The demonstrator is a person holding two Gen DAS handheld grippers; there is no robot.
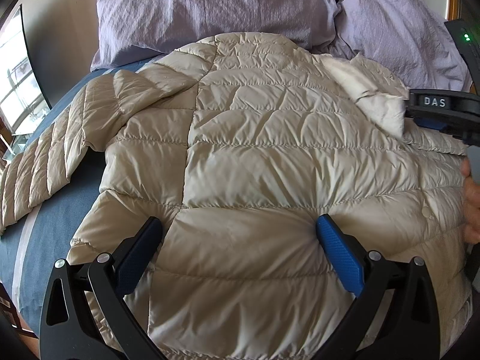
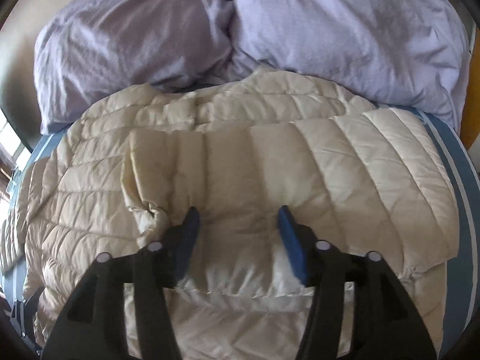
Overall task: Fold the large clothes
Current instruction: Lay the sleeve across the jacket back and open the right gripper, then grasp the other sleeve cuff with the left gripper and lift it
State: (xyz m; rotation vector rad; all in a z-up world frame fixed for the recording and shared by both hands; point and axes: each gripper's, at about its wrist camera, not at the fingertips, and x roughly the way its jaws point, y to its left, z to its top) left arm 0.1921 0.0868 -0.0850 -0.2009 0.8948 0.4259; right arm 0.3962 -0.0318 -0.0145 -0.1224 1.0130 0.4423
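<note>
Both the left gripper (image 1: pixel 238 229) and the right gripper (image 2: pixel 237 219) are pressing released jaws onto the puffer jacket (image 1: pixel 270 138); the sleeve (image 2: pixel 240 162) ahead is needing flattening.

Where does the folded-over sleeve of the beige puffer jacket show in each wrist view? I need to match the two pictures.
Left wrist: folded sleeve at upper right, its cuff beside the right gripper.
Right wrist: folded sleeve across the centre, just ahead of the fingertips.
Shared landmark: lilac pillows behind the jacket.
</note>
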